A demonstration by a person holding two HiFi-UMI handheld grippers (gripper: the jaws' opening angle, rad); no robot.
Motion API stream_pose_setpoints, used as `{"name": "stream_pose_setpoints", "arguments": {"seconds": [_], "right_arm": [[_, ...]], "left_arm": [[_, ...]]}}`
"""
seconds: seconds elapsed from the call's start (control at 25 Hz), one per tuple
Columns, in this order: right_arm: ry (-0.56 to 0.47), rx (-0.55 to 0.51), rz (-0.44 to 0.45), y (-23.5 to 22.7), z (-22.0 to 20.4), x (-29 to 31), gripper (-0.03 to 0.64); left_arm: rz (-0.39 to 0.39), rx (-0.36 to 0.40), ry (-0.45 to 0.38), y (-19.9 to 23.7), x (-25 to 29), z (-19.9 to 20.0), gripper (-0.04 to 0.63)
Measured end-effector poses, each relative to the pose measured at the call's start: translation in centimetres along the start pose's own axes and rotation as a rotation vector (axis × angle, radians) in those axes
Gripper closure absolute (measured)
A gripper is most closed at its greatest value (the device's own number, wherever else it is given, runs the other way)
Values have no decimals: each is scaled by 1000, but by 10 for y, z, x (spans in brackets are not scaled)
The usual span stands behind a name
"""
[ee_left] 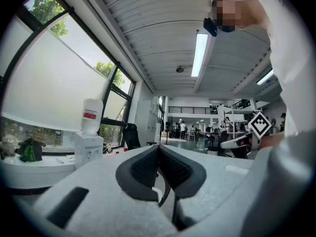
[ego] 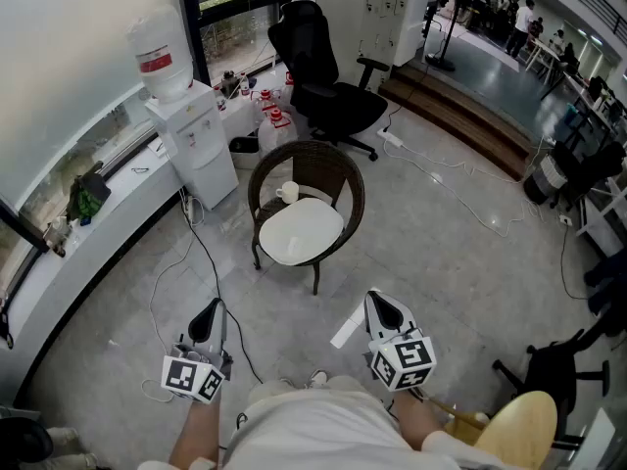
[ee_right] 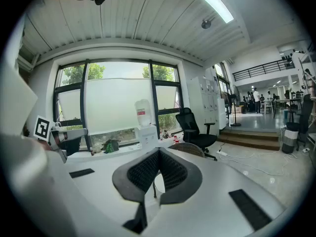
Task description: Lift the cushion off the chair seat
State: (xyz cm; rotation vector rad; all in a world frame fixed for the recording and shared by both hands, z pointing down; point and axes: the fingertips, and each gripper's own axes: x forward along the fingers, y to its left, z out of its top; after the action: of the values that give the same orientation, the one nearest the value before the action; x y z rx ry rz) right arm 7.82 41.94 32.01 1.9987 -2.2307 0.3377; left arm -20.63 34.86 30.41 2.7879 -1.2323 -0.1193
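At far end of the floor stand a black office chair (ego: 328, 81) and, left of it, a water dispenser (ego: 196, 135). Nearer: wicker chair (ego: 323, 164) w/ white cushion (ego: 301, 233) flat on its seat, well ahead of and approx. btwn left gripper (ego: 213, 308) and right gripper (ego: 378, 300); neither touches it. Both grippers: jaws clenched together, empty. White mug (ego: 287, 192) sits on seat just behind cushion. Black cable (ego: 206, 259) crosses floor btwn left gripper and wicker chair.

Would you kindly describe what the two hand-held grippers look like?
Both the left gripper and the right gripper have pale grey bodies tapering to two jaws lined with black, dimpled pads. Each carries a white cube printed with black square markers. The person wears a light top.
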Motion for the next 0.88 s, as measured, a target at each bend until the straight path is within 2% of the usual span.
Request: {"name": "stream_pose_setpoints", "arguments": {"seconds": [0.36,0.56,0.6,0.64,0.8,0.88], "right_arm": [[7,-1,5,-1,2,2,617],[-59,112,152,8,9,6,615],[-67,129,181,9,11,6,549],[-68,135,199,8,14,8,429],[-84,77,194,-6,24,13,287],[-71,62,258,-5,23,16,200]], "left_arm": [[-4,-13,-3,-1,6,-1,580],[-5,-16,-8,-2,11,-5,580],[-5,-16,-8,-3,12,-5,580],[-5,-17,-6,-3,12,-5,580],[4,-22,3,-4,15,-5,580],[5,-20,9,-4,18,-7,580]]}}
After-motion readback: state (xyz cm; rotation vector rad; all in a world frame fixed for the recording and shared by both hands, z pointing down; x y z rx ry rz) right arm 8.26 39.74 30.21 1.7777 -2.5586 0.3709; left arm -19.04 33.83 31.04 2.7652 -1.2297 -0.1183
